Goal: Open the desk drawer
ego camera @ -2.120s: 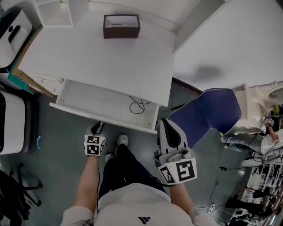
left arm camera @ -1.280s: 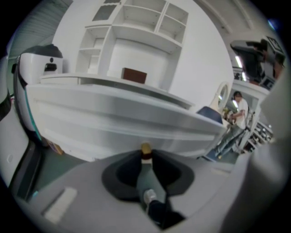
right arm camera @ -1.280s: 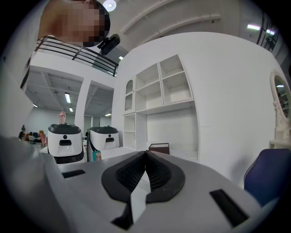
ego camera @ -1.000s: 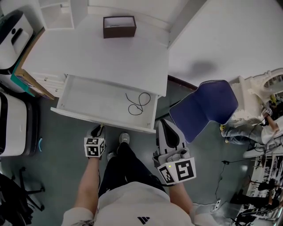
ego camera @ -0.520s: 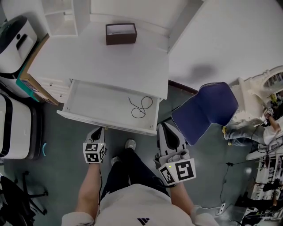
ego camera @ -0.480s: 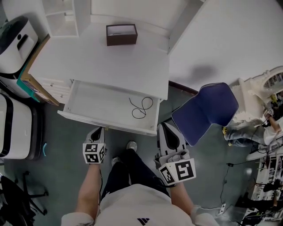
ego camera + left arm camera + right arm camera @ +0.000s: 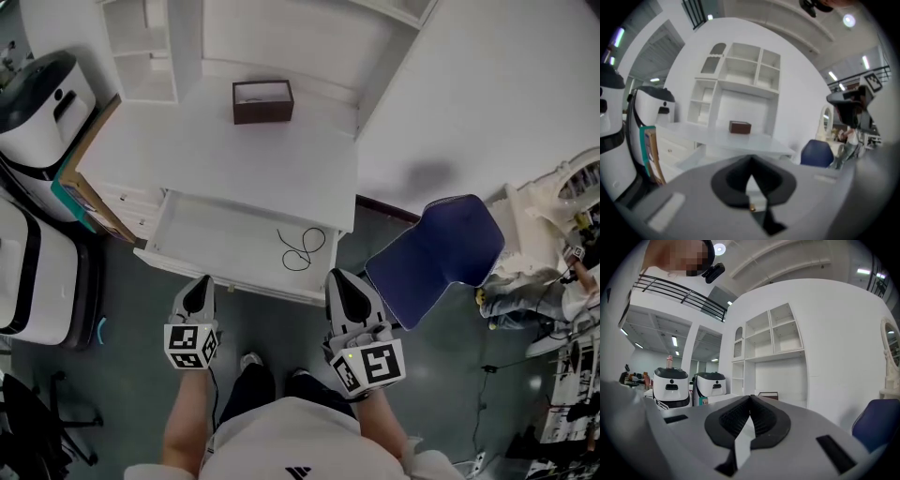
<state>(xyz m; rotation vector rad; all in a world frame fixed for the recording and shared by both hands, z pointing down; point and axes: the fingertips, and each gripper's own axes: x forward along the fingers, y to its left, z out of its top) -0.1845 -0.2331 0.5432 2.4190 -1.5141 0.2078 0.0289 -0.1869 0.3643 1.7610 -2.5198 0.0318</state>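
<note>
Under the desk [image 7: 234, 159] top, the drawer [image 7: 211, 220] stands pulled out toward the person. Its white floor is showing, and a black cable [image 7: 302, 248] lies coiled at its right end. Left tool [image 7: 198, 292] hangs just short of the drawer front, pads pressed together on nothing; its own view shows only closed jaws with the desk beyond. Right tool [image 7: 343, 286] sits near the drawer's right corner, likewise clamped shut and empty, pointing level at the shelves [image 7: 773, 333]. So the opening looks as good as done, and neither tool has a hold on the front. If more travel is wanted, the clean way is to spread the left tool, take the front lip near its middle, and draw straight back and level so the drawer doesn't skew. Go easy near the end, because an overpull could tip it out and spill that cable.
</note>
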